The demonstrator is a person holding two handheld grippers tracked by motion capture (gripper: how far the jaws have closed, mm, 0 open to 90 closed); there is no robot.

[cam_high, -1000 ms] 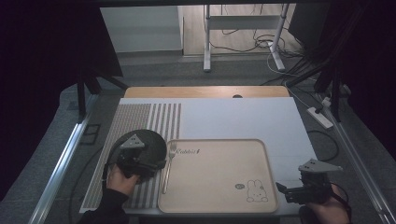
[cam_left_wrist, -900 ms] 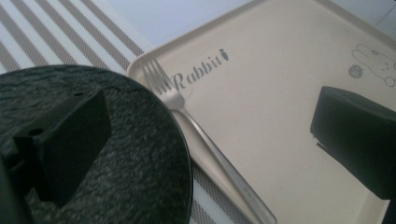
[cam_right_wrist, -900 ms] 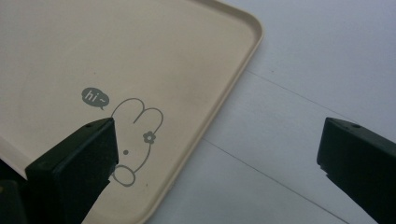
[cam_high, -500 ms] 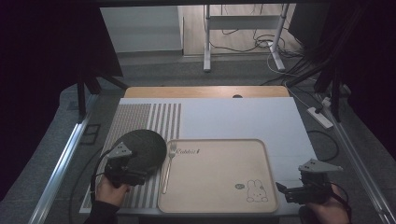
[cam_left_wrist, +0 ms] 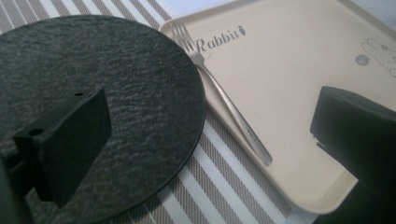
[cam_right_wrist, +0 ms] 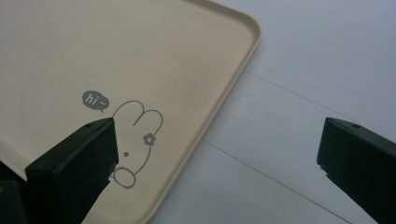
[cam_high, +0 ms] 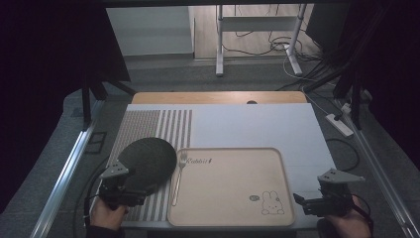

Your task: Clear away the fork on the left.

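Note:
A dark round slate plate (cam_high: 147, 163) (cam_left_wrist: 130, 79) lies on the striped mat (cam_high: 163, 124), just left of a beige tray (cam_high: 233, 173) (cam_left_wrist: 289, 70) printed with "Rabbit" and a bunny. A metal fork (cam_high: 177, 179) (cam_left_wrist: 229, 107) rests along the tray's left rim, tines pointing away from me. My left gripper (cam_high: 132, 194) (cam_left_wrist: 215, 109) is open at the plate's near edge, one jaw over the plate and the other over the tray's near corner, holding nothing. My right gripper (cam_high: 303, 202) (cam_right_wrist: 218, 135) is open and empty at the tray's (cam_right_wrist: 116, 56) near right corner, by the bunny.
White table covering (cam_high: 257, 126) (cam_right_wrist: 299, 93) stretches behind and to the right of the tray. A wooden board edge (cam_high: 218, 96) lies at the back. Metal frame rails run along both table sides, and a power strip (cam_high: 339, 124) and cables lie on the floor at right.
My left gripper has drawn back from above the plate toward the table's near edge. The plate, tray and fork stayed put, and the right gripper has not moved.

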